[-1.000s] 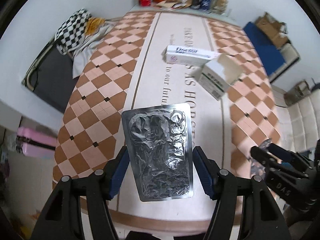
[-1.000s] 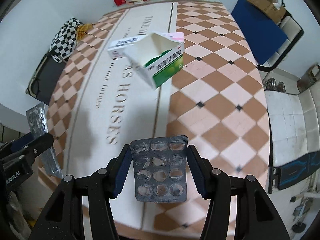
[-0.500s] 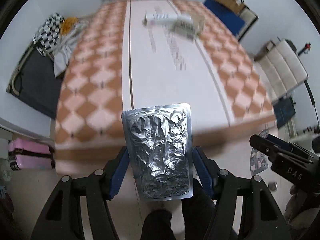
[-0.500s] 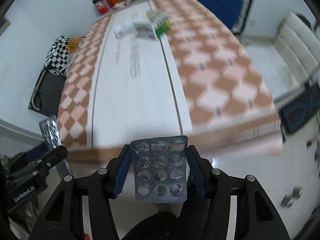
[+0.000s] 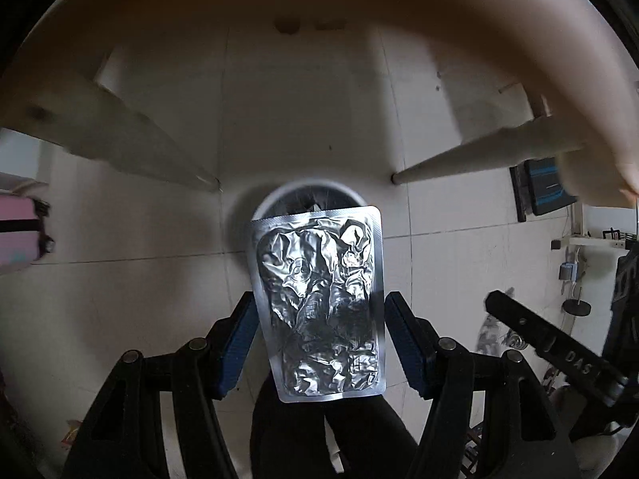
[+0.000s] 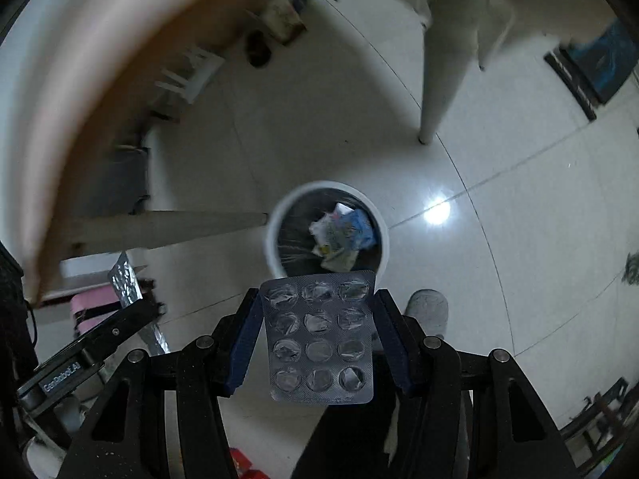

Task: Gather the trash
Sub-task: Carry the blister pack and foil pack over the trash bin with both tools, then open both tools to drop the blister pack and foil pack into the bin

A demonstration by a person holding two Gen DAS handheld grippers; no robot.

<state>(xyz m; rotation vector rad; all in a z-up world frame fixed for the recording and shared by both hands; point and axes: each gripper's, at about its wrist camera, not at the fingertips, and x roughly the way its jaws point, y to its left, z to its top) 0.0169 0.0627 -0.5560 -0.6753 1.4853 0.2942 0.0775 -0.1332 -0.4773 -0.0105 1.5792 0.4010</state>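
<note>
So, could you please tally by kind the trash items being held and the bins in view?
Crumpled silver foil blister sheet, in left gripper: 1
Emptied grey pill blister pack, in right gripper: 1
Round white-rimmed waste bin: 1
Total: 3

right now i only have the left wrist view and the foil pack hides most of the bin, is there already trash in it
Observer: Yes. In the right wrist view the bin holds crumpled wrappers, white and blue.
Operator: what is the right hand-held gripper carrying
Observer: The right hand-held gripper is shut on a blister pack with twelve pockets, most looking torn open.
Operator: is that pack over the bin yet
Observer: Its top edge overlaps the bin's near rim in that view; whether it is truly above the opening I cannot tell.
Operator: anything beside the bin
Observer: A grey slipper shows on the floor just right of the right hand-held gripper.
</note>
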